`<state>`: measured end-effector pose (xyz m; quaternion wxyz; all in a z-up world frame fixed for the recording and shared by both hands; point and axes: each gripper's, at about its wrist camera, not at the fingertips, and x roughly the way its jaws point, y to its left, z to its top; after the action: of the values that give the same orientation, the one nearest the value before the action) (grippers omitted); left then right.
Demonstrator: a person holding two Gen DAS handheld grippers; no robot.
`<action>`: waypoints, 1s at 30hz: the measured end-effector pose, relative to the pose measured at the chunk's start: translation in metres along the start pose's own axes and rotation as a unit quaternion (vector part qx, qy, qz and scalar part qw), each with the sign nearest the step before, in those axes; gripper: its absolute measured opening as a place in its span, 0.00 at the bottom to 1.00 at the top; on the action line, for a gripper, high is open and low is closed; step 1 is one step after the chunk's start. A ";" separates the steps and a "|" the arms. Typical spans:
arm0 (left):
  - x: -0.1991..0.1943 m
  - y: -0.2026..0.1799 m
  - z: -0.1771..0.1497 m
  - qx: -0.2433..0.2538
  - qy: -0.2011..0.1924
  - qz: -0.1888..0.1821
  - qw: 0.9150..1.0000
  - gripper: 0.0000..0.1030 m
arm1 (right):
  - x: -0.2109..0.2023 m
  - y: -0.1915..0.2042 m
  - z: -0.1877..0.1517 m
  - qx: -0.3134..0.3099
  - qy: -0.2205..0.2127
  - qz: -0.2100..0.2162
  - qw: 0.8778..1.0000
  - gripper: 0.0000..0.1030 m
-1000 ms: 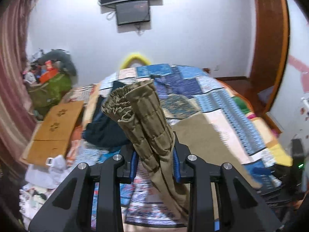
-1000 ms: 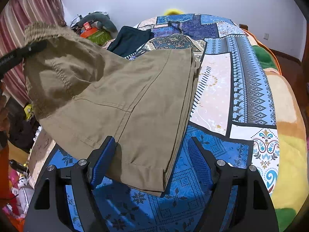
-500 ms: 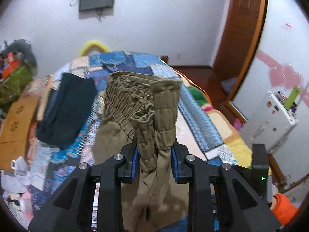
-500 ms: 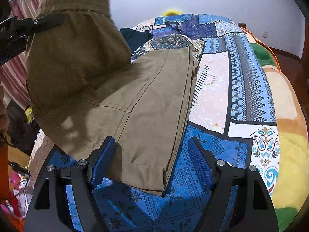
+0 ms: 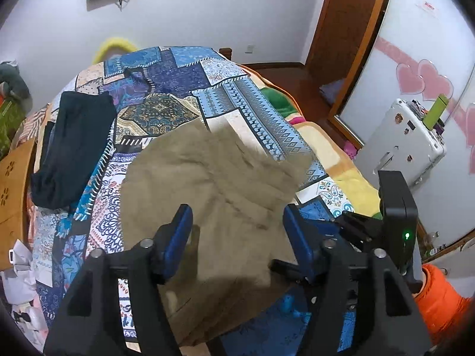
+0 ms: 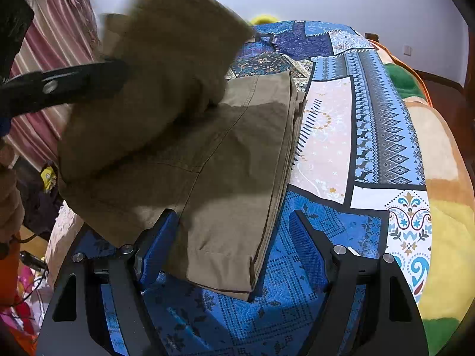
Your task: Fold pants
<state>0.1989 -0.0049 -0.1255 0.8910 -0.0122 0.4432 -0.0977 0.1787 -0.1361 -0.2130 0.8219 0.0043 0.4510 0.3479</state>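
Khaki pants (image 5: 213, 184) lie on the patchwork bedspread (image 5: 184, 71). The jaws of my left gripper (image 5: 237, 210) are opening, and the cloth beneath them is blurred and free of the blue pads. From the right wrist, the waist end (image 6: 166, 68) hangs blurred in the air over the flat leg part (image 6: 237, 178), with a black left finger (image 6: 74, 83) beside it. My right gripper (image 6: 234, 213) stands open over the hem end, its pads clear of the cloth.
A dark garment (image 5: 71, 148) lies on the bed's left side. To the right stand a white case (image 5: 406, 142) and a wooden door frame (image 5: 347, 29). An orange sleeve (image 5: 439, 299) is at the lower right. A striped curtain (image 6: 59, 38) hangs at the left.
My left gripper swung over the bed, tipped downward and opened, letting go of the bunched waistband. The waist end now drops over the legs. The right gripper has not moved.
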 end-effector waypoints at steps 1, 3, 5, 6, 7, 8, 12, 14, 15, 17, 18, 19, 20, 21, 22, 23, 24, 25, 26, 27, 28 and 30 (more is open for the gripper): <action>-0.002 0.001 0.000 0.001 -0.003 0.006 1.000 0.65 | 0.000 0.000 0.000 0.000 0.000 -0.001 1.000 0.72; -0.008 0.006 0.000 -0.001 -0.012 0.014 1.000 0.70 | 0.001 0.001 0.000 -0.001 0.003 -0.005 1.000 0.72; -0.012 0.015 0.001 -0.004 -0.022 0.028 0.999 0.75 | 0.000 -0.001 -0.001 0.003 0.000 -0.004 1.000 0.73; -0.012 0.020 0.002 -0.005 -0.025 0.039 0.999 0.76 | -0.001 -0.001 -0.002 0.003 0.001 -0.003 1.000 0.73; -0.011 0.024 0.004 -0.005 -0.028 0.047 0.998 0.77 | -0.001 -0.002 -0.002 0.005 0.002 -0.002 1.000 0.73; -0.010 0.030 0.006 -0.005 -0.029 0.056 0.998 0.78 | -0.001 -0.002 -0.001 0.006 0.002 -0.002 1.000 0.73; 0.003 0.056 0.021 -0.003 -0.023 0.087 0.996 0.87 | -0.001 -0.002 -0.001 0.006 0.002 -0.003 1.000 0.73; 0.016 0.070 0.030 -0.003 -0.010 0.095 0.995 0.87 | -0.001 -0.002 -0.002 0.006 0.003 -0.003 1.000 0.73; 0.025 0.079 0.036 -0.005 0.000 0.098 0.995 0.87 | -0.001 -0.002 -0.001 0.006 0.003 -0.003 1.000 0.73; 0.041 0.091 0.044 -0.006 0.017 0.103 0.995 0.87 | -0.001 -0.002 -0.002 0.006 0.004 -0.002 1.000 0.73; 0.049 0.096 0.048 -0.007 0.026 0.105 0.994 0.87 | -0.001 -0.002 -0.001 0.005 0.005 -0.003 1.000 0.73; 0.059 0.103 0.052 -0.008 0.036 0.105 0.994 0.87 | 0.000 -0.002 -0.001 0.004 0.006 -0.003 1.000 0.73; 0.069 0.108 0.056 -0.008 0.043 0.106 0.993 0.87 | 0.000 -0.002 0.000 0.004 0.007 -0.003 1.000 0.73; 0.077 0.112 0.059 -0.007 0.048 0.107 0.993 0.87 | 0.000 -0.002 0.000 0.004 0.008 -0.003 1.000 0.73; 0.089 0.117 0.063 -0.005 0.056 0.111 0.992 0.87 | 0.000 -0.002 0.000 0.004 0.008 -0.003 1.000 0.73; 0.097 0.119 0.065 -0.003 0.062 0.115 0.991 0.87 | 0.000 -0.002 0.001 0.005 0.008 -0.003 1.000 0.73; 0.108 0.123 0.068 -0.001 0.070 0.120 0.990 0.87 | 0.000 -0.002 0.000 0.005 0.008 -0.003 1.000 0.73; 0.120 0.127 0.070 0.001 0.080 0.124 0.989 0.87 | 0.001 -0.003 0.001 0.007 0.009 -0.002 1.000 0.73; 0.128 0.129 0.071 0.001 0.089 0.123 0.988 0.87 | 0.001 -0.003 0.001 0.008 0.009 -0.002 1.000 0.73; 0.141 0.133 0.072 0.000 0.107 0.118 0.987 0.87 | 0.001 -0.004 0.001 0.011 0.009 -0.001 1.000 0.73; 0.152 0.137 0.072 -0.001 0.121 0.114 0.986 0.87 | 0.001 -0.005 0.000 0.014 0.009 0.000 1.000 0.73; 0.169 0.141 0.070 0.000 0.142 0.116 0.983 0.87 | 0.001 -0.006 0.000 0.019 0.009 0.000 1.000 0.73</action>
<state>0.3766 0.0980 -0.2317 0.8243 0.0535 0.5636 0.0053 0.1827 -0.1401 -0.2154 0.8177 0.0166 0.4646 0.3393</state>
